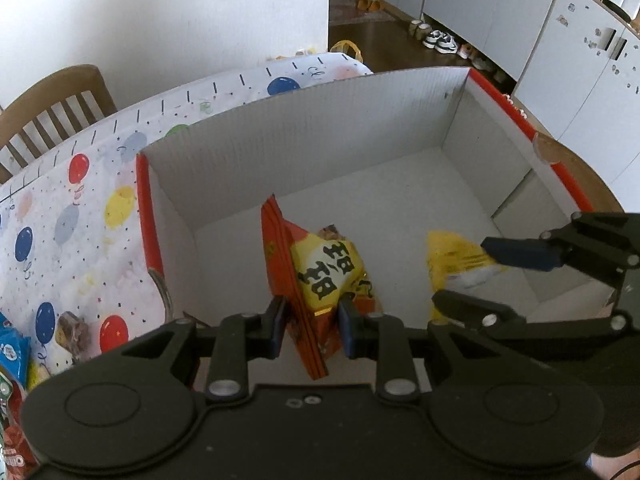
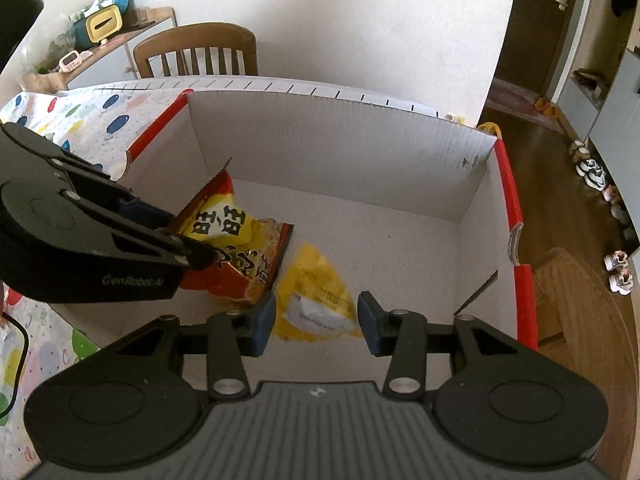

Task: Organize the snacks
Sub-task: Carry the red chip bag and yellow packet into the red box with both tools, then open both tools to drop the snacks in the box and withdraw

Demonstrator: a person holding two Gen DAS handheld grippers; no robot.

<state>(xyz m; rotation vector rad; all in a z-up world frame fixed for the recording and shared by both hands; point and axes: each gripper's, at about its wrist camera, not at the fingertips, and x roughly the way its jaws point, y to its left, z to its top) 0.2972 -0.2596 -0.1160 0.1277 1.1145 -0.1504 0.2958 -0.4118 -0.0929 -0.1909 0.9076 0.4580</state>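
Note:
A white cardboard box with red outer sides (image 1: 320, 140) (image 2: 340, 148) stands open on the table. My left gripper (image 1: 312, 322) (image 2: 196, 254) reaches into it, shut on a red and yellow snack bag (image 1: 324, 268) (image 2: 236, 248) that hangs edge-on near the box floor. To its right, my right gripper (image 2: 316, 320) (image 1: 468, 276) is also inside the box. A yellow snack bag (image 2: 312, 292) (image 1: 452, 256) fills the gap between its blue pads and touches both, low over the box floor.
A balloon-print tablecloth (image 1: 80, 208) (image 2: 100, 112) covers the table. More snack packets lie left of the box: a blue one (image 1: 12, 352) and a small brown one (image 1: 72, 332). A wooden chair (image 1: 52, 108) (image 2: 196, 52) stands behind the table. The table edge and floor lie to the right.

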